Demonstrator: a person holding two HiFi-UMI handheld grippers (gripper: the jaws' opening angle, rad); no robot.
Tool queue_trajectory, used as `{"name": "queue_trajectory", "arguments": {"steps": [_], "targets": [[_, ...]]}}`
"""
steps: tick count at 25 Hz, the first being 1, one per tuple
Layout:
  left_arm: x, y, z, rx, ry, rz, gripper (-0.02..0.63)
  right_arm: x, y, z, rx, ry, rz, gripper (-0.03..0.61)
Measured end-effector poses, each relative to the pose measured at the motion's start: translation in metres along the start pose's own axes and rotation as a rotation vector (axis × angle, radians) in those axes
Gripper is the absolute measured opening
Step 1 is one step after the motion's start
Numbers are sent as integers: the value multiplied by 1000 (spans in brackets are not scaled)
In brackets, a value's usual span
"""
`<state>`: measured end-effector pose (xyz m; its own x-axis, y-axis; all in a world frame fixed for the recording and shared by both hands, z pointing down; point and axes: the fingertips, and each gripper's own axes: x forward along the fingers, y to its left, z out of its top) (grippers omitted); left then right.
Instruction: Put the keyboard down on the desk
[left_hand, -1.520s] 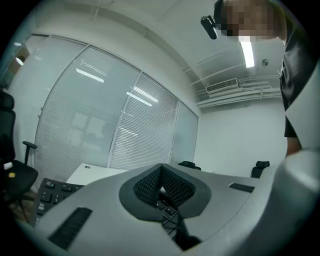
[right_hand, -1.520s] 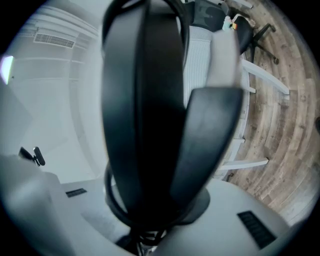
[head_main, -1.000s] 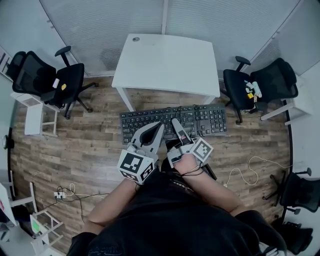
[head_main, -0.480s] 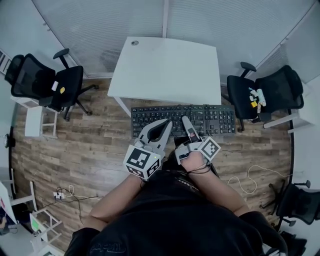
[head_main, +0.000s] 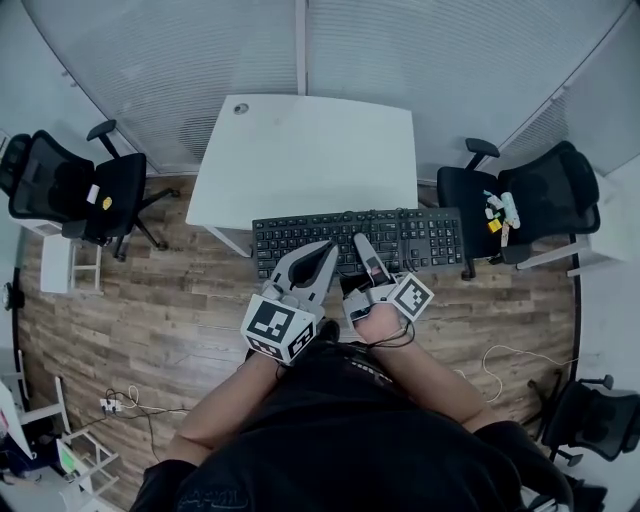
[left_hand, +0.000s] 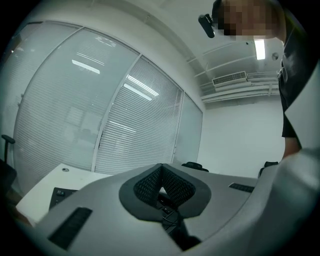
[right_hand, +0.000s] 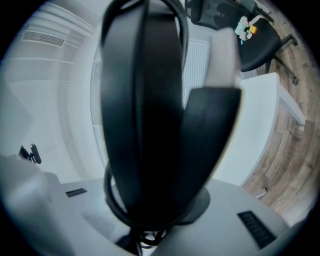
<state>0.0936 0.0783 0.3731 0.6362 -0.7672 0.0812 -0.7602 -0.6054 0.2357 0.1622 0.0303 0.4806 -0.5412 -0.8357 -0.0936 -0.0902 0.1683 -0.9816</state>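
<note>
In the head view a black keyboard (head_main: 400, 238) hangs level in the air, its far edge over the front edge of the white desk (head_main: 305, 140). My left gripper (head_main: 325, 250) is shut on the keyboard's near edge left of the middle. My right gripper (head_main: 362, 248) is shut on it just to the right. In the left gripper view the upper jaw hides most of the keyboard (left_hand: 61, 193); the desk (left_hand: 45, 189) lies beyond it. In the right gripper view the keyboard (right_hand: 145, 115) fills the space between the jaws, with its cable looped below, and the desk (right_hand: 260, 115) is at the right.
A black office chair (head_main: 80, 185) stands left of the desk. Another chair (head_main: 520, 195) at the right has small items (head_main: 500, 208) on its seat. Blinds on a glass wall run behind the desk. A cable (head_main: 500, 362) lies on the wooden floor.
Both grippers have carried the keyboard forward towards the desk. It was over the floor; now its far edge overlaps the desk's front edge. Neither grip has changed.
</note>
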Motion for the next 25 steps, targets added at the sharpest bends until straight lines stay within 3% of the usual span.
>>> {"name": "queue_trajectory", "arguments": {"steps": [17,25], "targets": [[64,11,0,-2,38,-100,15,25,-23,44,2,-57,-29,98],[75,51,14,-7,29,-120,15,62,-31,44,4,-83,-46,98]]}}
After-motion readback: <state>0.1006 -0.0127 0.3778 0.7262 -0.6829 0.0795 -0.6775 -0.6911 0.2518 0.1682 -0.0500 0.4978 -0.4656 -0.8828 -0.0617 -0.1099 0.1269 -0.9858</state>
